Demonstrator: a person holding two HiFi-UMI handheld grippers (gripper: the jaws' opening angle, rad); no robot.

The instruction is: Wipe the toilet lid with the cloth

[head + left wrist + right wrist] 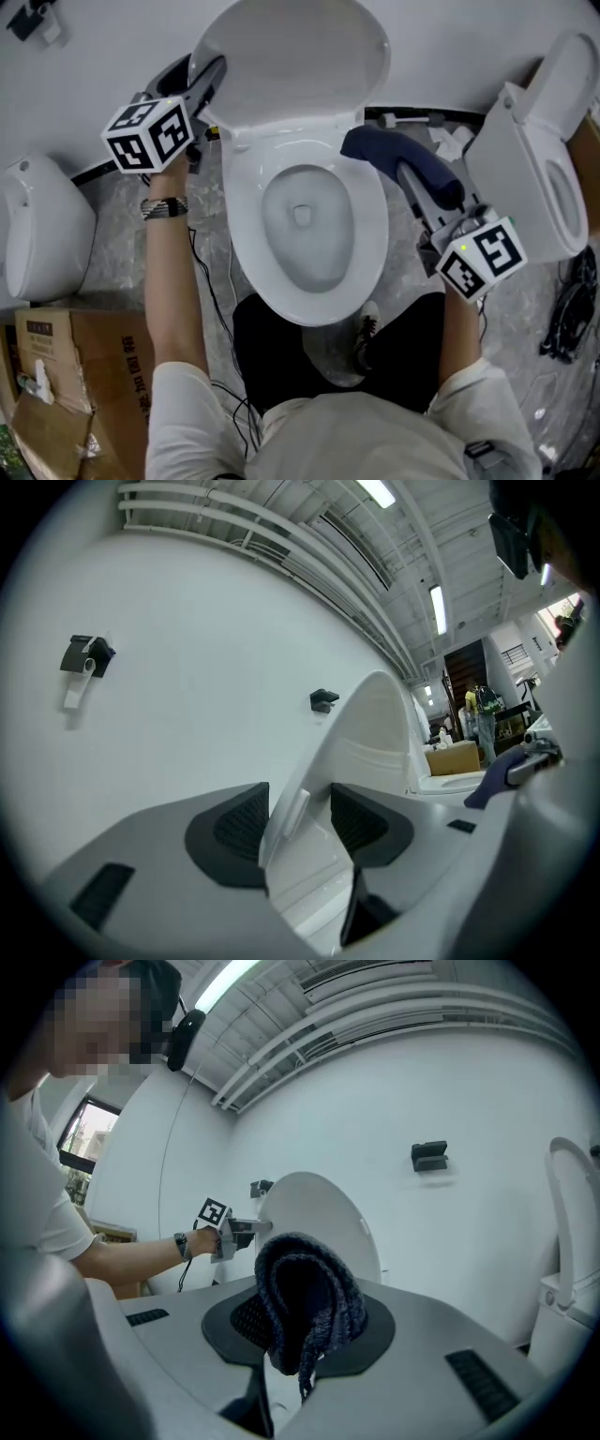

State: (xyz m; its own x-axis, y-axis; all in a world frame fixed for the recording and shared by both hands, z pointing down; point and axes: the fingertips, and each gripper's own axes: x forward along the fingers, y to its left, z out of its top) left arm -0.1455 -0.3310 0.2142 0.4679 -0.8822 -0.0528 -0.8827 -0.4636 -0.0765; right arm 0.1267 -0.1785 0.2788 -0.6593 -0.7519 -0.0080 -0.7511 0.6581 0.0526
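Our left gripper [208,75] is clamped on the left edge of the raised lid [291,56]. Our right gripper [411,178] grasps the dark cloth [394,150], above the seat's [375,234] right side, near the lid's hinge.

Over on the right, a second toilet [525,173] stands by the wall, with black cables [565,323] bunched on the floor beside it. On the left there's a white fixture [42,234], and below it a cardboard box [84,361]. A thin black wire [208,281] trails across the grey marbled floor [112,267]. Up on the white wall [206,621] sit a black bracket [86,656] and a smaller one [323,700]. Strip lights [437,609] glow overhead.
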